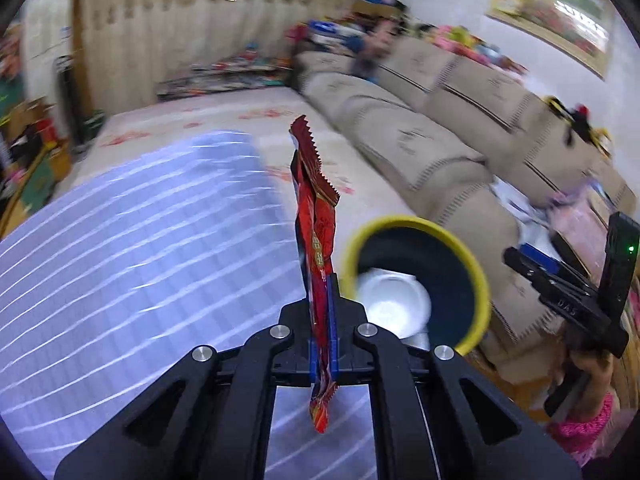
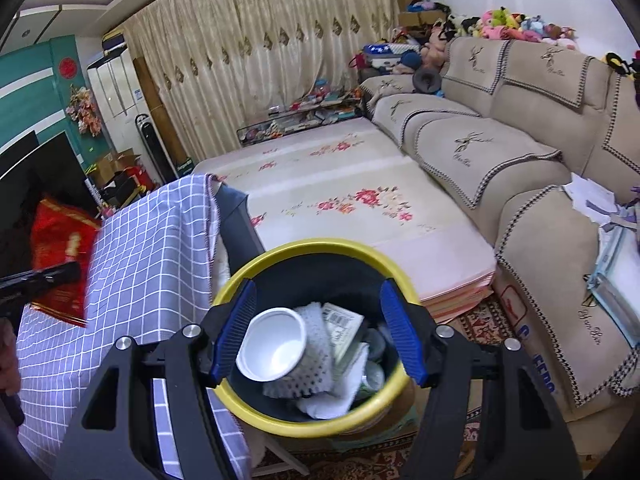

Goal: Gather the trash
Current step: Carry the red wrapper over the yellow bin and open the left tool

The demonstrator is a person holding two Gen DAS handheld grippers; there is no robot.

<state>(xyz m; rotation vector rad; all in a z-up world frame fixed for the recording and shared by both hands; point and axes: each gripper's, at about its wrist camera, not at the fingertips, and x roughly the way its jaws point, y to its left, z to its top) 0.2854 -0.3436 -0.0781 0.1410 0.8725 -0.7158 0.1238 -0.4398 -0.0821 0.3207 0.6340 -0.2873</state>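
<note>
My left gripper is shut on a red snack wrapper, which stands up between the blue pads and hangs out below them. It is held over the checked table edge, just left of the yellow-rimmed bin. From the right wrist, the same wrapper and the left gripper show at the far left. My right gripper is open above the bin with nothing between its fingers. Inside the bin lie a white cup, paper and tissue. The right gripper also shows right of the bin.
A table under a blue-grey checked cloth stands left of the bin. A flowered floor mat lies beyond it, and a beige sofa runs along the right with papers on its near seat. A hand in a pink sleeve holds the right gripper.
</note>
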